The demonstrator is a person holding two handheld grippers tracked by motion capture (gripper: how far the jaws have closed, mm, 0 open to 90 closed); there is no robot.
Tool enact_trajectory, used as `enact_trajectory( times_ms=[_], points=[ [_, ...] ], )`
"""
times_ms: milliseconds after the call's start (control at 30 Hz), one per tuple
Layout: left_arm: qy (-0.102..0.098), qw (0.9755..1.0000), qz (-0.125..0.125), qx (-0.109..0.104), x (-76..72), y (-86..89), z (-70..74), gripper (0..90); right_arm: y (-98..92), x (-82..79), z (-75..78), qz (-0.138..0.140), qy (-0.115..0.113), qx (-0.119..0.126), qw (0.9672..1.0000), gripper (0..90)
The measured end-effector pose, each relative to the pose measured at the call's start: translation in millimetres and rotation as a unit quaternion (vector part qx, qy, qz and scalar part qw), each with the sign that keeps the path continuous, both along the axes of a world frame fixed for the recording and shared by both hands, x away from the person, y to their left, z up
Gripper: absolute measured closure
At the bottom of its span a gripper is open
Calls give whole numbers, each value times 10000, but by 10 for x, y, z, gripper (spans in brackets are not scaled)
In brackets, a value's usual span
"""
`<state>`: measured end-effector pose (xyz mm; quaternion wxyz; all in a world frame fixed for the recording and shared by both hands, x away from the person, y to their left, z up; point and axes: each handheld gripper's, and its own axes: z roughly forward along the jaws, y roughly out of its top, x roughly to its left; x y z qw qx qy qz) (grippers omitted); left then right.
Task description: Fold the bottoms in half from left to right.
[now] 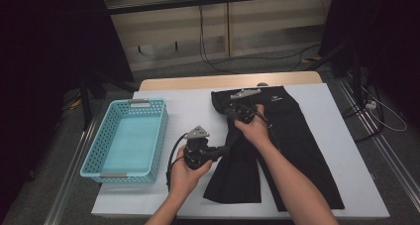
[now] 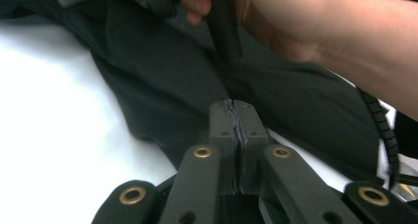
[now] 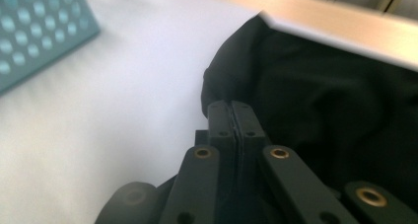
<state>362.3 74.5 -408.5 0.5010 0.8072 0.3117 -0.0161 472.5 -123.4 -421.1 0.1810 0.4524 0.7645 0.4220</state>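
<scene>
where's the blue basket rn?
High view: the blue basket sits on the table's left side, left of the black garment, nearest the left gripper.

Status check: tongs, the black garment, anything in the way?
Left tongs shut, pinching black garment at its left edge. Right tongs shut at its upper edge; grip unclear. Blue basket off to the left, nothing obstructing.

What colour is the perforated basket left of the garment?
Light turquoise blue basket, clearest in the high view.
</scene>
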Motion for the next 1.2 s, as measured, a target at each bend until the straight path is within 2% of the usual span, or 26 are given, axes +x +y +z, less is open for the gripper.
enact_trajectory(
  times_ms=[133, 333, 467, 533, 600, 633, 667, 700, 733, 767, 800, 833, 933, 1000, 1067, 1200],
  points=[
    [-67, 9997, -192, -146, -12, -146, 111, 880, -298, -11, 210, -234, -142, 232, 9994, 887],
    [-143, 9981, -502, -336, -13, -437, 263, 880, -665, -78, 383, -452, -192, 471, 9977, 887],
    [-178, 9960, -706, -526, -30, -674, 349, 880, -939, -173, 486, -599, -261, 397, 9971, 888],
    [-136, 9949, -760, -655, -16, -773, 360, 878, -1137, -219, 531, -742, -280, 494, 9956, 888],
    [-190, 9939, -778, -760, 6, -832, 359, 868, -1355, -258, 570, -976, -320, 584, 9930, 888],
    [-324, 9932, -769, -812, 25, -855, 356, 840, -1497, -278, 585, -1162, -334, 671, 9904, 888],
    [-422, 9936, -733, -753, 42, -859, 354, 746, -1676, -295, 579, -1468, -308, 660, 9865, 885],
    [-545, 9946, -598, -644, 73, -857, 340, 591, -1775, -303, 561, -1646, -284, 600, 9841, 835],
    [-549, 9952, -556, -596, 97, -836, 323, 445, -1897, -312, 509, -1856, -160, 529, 9811, 695],
    [-537, 9958, -520, -529, 114, -807, 310, 397, -1951, -317, 461, -1892, 15, 442, 9809, 567],
    [-549, 9964, -470, -444, 140, -762, 288, 367, -1962, -322, 425, -1801, 114, 410, 9827, 505],
    [-570, 9969, -407, -352, 166, -713, 261, 320, -1949, -348, 387, -1638, 153, 357, 9857, 501],
    [-518, 9983, -205, -152, 246, -538, 183, 248, -1823, -461, 277, -1343, 94, 76, 9909, 424],
    [-529, 9985, -113, -41, 285, -417, 135, 225, -1743, -525, 226, -1184, 102, -52, 9929, 412],
    [-532, 9986, -20, 70, 319, -286, 86, 208, -1648, -613, 168, -1042, 173, -70, 9944, 384],
    [-507, 9982, 98, 312, 376, -83, 7, 187, -1503, -773, 65, -738, 266, -265, 9966, 349]
  ],
)
